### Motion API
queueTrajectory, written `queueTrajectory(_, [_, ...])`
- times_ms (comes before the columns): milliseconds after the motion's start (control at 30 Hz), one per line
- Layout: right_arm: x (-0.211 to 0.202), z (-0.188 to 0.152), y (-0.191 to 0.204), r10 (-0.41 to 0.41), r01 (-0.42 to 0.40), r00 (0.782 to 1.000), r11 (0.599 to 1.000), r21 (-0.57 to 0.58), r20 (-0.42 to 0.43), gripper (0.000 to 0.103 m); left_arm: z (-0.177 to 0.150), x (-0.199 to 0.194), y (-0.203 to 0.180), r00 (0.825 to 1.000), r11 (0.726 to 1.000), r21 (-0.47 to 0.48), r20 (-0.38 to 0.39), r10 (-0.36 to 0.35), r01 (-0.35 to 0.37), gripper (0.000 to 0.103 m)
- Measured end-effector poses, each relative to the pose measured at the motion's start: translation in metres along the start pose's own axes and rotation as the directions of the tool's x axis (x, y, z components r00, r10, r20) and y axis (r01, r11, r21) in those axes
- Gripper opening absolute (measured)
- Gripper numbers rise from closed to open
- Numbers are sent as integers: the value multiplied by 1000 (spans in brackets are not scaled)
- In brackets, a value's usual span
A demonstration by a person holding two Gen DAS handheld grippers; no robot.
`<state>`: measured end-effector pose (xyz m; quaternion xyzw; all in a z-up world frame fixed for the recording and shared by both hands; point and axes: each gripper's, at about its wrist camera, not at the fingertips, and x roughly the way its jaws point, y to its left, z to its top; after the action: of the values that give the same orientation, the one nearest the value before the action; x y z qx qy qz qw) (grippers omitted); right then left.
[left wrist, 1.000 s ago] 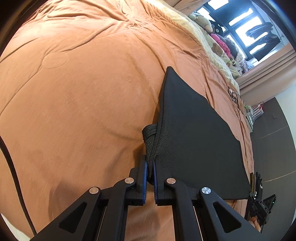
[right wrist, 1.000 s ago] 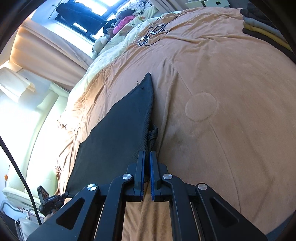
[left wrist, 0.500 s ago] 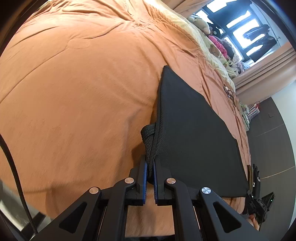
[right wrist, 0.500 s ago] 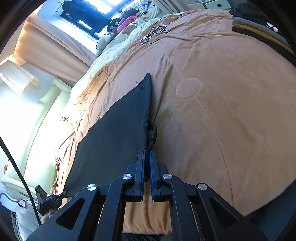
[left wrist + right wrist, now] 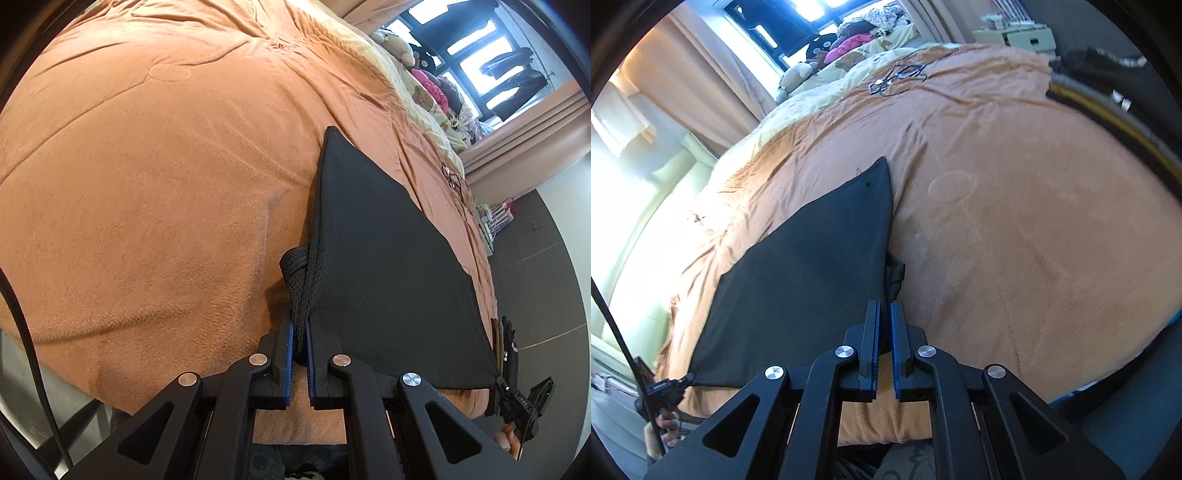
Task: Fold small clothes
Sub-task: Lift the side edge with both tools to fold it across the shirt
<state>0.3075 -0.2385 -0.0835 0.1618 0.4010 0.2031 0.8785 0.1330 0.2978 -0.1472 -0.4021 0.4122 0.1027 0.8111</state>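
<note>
A black mesh garment (image 5: 384,266) hangs stretched taut above the orange bedspread (image 5: 147,192), held by its two near corners. My left gripper (image 5: 300,325) is shut on one bunched corner, where the black fabric wads up just beyond the fingertips. In the right wrist view the same garment (image 5: 809,273) spreads to the left, and my right gripper (image 5: 884,314) is shut on its other corner. Each view shows the opposite gripper small at the garment's far corner, held in a person's hand (image 5: 511,439).
Folded clothes (image 5: 1108,96) are stacked at the bed's far right edge. Stuffed toys (image 5: 424,74) and pale bedding lie along the window side, and a tangle of black cord (image 5: 897,77) rests on the spread. Dark floor (image 5: 546,266) lies beyond the bed.
Both grippers have pulled back toward the bed's near edge with the garment still gripped, and the right one has risen and rolled a little. The bed's front edge now shows below the fingers.
</note>
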Motion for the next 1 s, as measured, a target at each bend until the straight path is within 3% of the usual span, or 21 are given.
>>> queueTrajectory(67, [-5,2,4,-29,29,1000,1000,-3,4,2,-1,1,0,1000,1000,4,-3,-2,2,6])
queueTrajectory(300, [1,2,47,-12,7,999,996,-87,-53,3,-5,9,5,1000,1000,8,-18,-9,9,6])
queueTrajectory(733, [89,-40,169,13,-92,964,953,-288,-266,3,-8,13,14,999,999,2,-29,-40,40,6])
queueTrajectory(1000, [135,-50,196,-7,-99,952,939,-328,-307,3,-9,16,15,997,998,-5,-41,-68,67,7])
